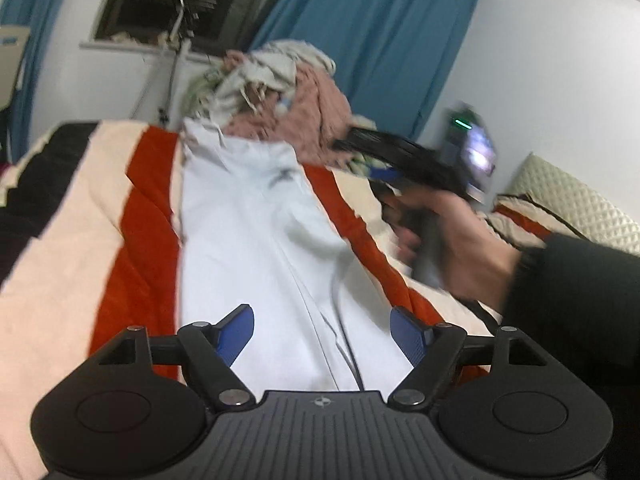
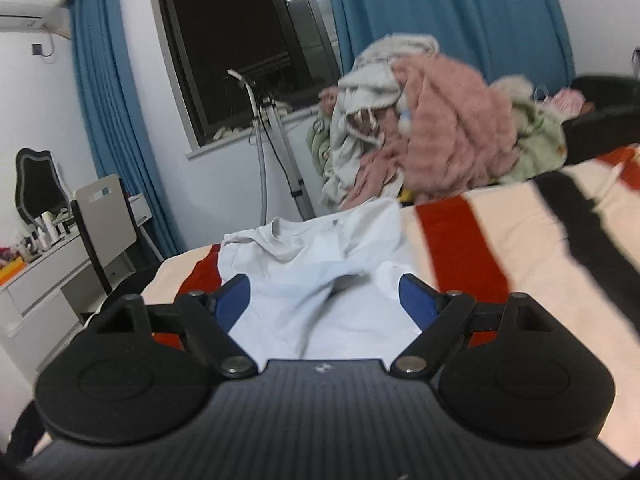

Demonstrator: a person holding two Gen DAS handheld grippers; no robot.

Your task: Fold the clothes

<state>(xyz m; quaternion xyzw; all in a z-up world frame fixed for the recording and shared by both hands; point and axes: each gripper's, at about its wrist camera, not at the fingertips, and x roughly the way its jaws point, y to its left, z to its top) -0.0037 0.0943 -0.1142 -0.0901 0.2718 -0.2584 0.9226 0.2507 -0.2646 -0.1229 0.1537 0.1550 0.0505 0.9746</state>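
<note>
both grippers, left gripper (image 1: 322, 330) and right gripper (image 2: 325, 298), hover with jaws apart over the white shirt (image 1: 256, 240) on the bed (image 1: 60, 280), so pinch only one flat edge.

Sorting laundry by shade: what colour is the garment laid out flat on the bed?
The garment is very pale blue, almost white; the left wrist view shows it best.

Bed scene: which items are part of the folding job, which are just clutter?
In the job:
- white garment, spread on the striped blanket
- left claw, open over it
- right claw, open, nothing held
- pile of clothes behind, probably next to be folded

Just lying about:
- blue curtains
- chair
- dressing table
- air conditioner
</note>
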